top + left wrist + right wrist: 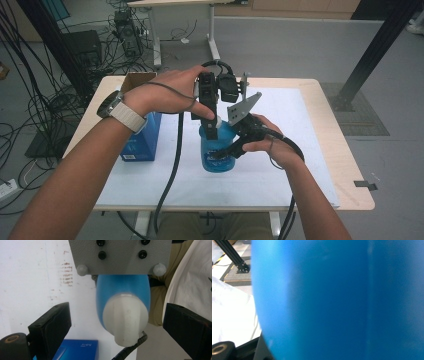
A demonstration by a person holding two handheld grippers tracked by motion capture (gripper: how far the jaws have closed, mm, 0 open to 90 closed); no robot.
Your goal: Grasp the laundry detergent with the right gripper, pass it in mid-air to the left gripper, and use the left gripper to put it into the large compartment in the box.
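Uncapping looks like the step in hand: the translucent blue plastic bottle (218, 150) stands at the centre of the high view on the white-covered table (280, 175), clamped at its body by the right gripper (231, 151). Above it, the left gripper (212, 129) straddles the white ribbed cap (125, 317), jaws wide and not touching. Next they should close squarely on the cap, then twist.
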